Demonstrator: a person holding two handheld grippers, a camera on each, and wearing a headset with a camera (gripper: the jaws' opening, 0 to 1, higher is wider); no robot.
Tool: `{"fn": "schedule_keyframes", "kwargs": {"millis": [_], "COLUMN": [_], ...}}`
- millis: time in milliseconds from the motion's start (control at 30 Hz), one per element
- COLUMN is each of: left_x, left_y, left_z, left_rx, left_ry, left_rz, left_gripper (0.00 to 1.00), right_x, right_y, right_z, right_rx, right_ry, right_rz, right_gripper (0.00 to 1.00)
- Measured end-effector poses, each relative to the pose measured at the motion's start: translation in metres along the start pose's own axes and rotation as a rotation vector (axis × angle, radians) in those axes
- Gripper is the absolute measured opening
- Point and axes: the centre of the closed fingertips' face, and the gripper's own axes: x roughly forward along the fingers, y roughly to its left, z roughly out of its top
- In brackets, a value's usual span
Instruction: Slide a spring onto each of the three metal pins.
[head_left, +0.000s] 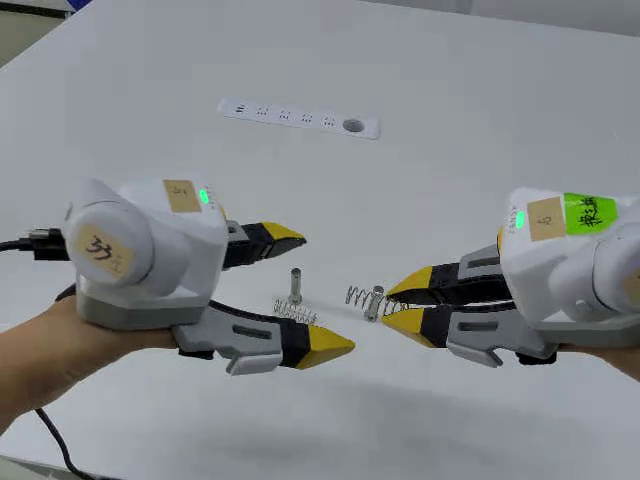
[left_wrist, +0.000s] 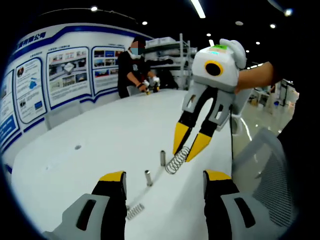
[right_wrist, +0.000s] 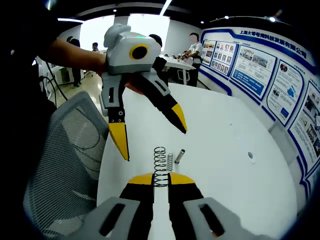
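White table (head_left: 450, 100), wall posters (left_wrist: 65, 70) behind; left gripper (head_left: 325, 293) spread wide, right gripper (head_left: 388, 306) pinching spring (head_left: 358, 297)

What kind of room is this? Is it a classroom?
Probably not. It looks more like a company showroom or lab. Blue-and-white display boards line the wall, the work sits on a big white table, and a mesh office chair stands beside it.

On the worktop (head_left: 480, 120) the left tool (head_left: 322, 292) and right tool (head_left: 392, 305) face tip to tip; a spring (head_left: 358, 296) juts ahead from between the right tool's closed jaws; one pin (head_left: 296, 284) stands upright between the left tool's spread jaws, a loose spring (head_left: 295, 312) lying just beside it; a second pin (head_left: 374, 303) stands just ahead of the right tool's tips; a power strip (head_left: 300, 117) lies well beyond both.
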Motion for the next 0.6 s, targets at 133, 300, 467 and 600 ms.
{"fn": "schedule_keyframes", "kwargs": {"millis": [133, 300, 467, 600], "left_x": [0.005, 0.005, 0.002, 0.001], "left_y": [-0.017, -0.028, -0.037, -0.036], "left_z": [0.001, 0.002, 0.002, 0.001], "left_rx": [0.021, 0.040, 0.042, 0.060], "left_ry": [0.005, -0.003, 0.012, 0.028], "left_rz": [-0.062, -0.097, -0.135, -0.130], "left_gripper": [0.54, 0.37, 0.21, 0.18], "right_x": [0.000, -0.003, -0.004, -0.004], "right_y": [0.010, 0.019, 0.023, 0.025], "right_z": [0.002, 0.005, 0.005, 0.007], "right_rx": [-0.014, -0.056, -0.104, -0.116], "right_ry": [-0.021, -0.012, 0.008, 0.014], "right_rz": [0.027, 0.051, 0.075, 0.087], "right_gripper": [0.10, 0.10, 0.10, 0.10]}}
